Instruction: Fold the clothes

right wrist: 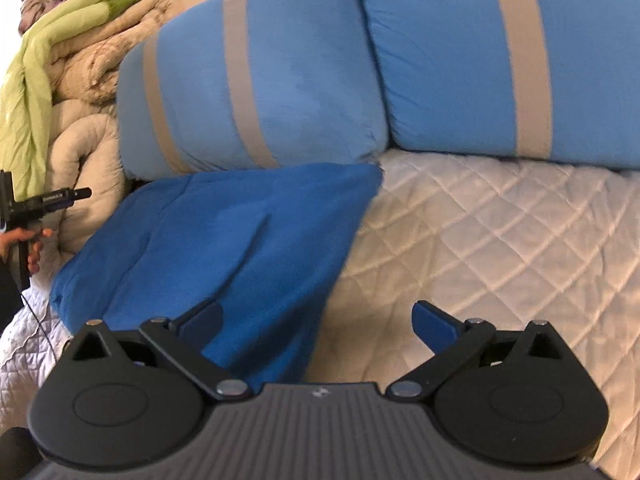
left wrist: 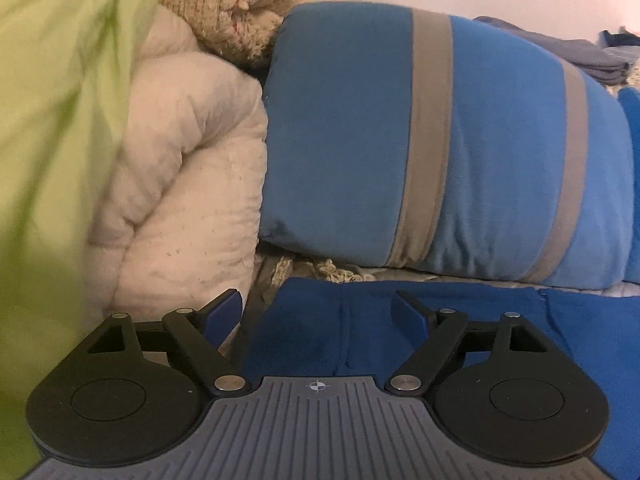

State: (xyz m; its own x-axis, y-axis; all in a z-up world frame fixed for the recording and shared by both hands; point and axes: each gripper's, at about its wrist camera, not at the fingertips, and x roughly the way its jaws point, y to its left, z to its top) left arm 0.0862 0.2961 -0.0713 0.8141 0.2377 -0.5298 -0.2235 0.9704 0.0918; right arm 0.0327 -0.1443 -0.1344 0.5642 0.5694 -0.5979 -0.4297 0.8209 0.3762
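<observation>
A royal-blue garment lies spread on the quilted bed cover, its far corner reaching the pillows. In the right wrist view my right gripper is open above the garment's right edge, left finger over the cloth, right finger over bare quilt. In the left wrist view the same blue garment lies right under my left gripper, which is open with nothing between its fingers. The left gripper's handle, held by a hand, shows at the left edge of the right wrist view.
Two blue pillows with tan stripes lie along the far side of the white quilted cover. A beige comforter and green blanket are piled at the left. Folded grey-blue clothes sit far right.
</observation>
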